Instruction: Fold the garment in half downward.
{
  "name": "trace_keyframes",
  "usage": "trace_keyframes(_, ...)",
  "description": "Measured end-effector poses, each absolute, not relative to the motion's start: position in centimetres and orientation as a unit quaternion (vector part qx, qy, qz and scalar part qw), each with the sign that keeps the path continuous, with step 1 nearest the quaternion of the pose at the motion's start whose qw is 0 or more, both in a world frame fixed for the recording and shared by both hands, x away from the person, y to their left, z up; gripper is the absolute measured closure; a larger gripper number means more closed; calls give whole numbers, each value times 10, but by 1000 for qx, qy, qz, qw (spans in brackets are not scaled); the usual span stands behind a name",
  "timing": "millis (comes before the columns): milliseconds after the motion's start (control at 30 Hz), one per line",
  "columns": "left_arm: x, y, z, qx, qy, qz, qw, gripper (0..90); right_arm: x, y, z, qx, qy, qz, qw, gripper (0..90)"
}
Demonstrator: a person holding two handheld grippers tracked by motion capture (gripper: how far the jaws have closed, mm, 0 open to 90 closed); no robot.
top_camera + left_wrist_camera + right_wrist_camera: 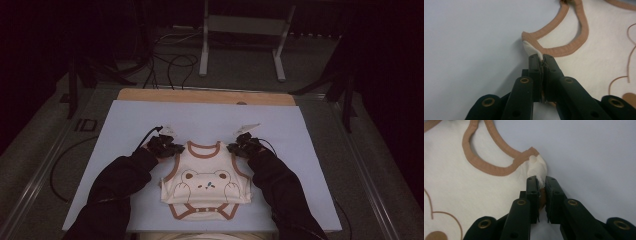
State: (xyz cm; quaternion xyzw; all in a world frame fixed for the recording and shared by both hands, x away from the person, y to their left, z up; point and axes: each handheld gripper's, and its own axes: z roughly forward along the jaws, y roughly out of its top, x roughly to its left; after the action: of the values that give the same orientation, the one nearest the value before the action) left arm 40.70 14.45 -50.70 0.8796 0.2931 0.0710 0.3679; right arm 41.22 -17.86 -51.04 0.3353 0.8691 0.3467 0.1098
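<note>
Cream bodysuit (206, 185) flat on mat (125, 125), centre-near, long axis near–far, neck far; L gripper (172, 148) & R gripper (236, 147) each pinching a shoulder strap.

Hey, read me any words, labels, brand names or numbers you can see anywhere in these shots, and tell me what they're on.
No readable text anywhere.
The baby bodysuit carries a bear drawing with brown trim and no lettering.
A dark marking on the floor left of the table is too small and dim to read.
The left tool and right tool are plain black, unmarked.
</note>
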Motion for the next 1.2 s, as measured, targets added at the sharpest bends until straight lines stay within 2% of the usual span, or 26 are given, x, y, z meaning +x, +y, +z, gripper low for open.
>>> trace_keyframes(1200,406,151,-453,863,274,100,412,874,414,-187,-451,320,850,394,141,828)
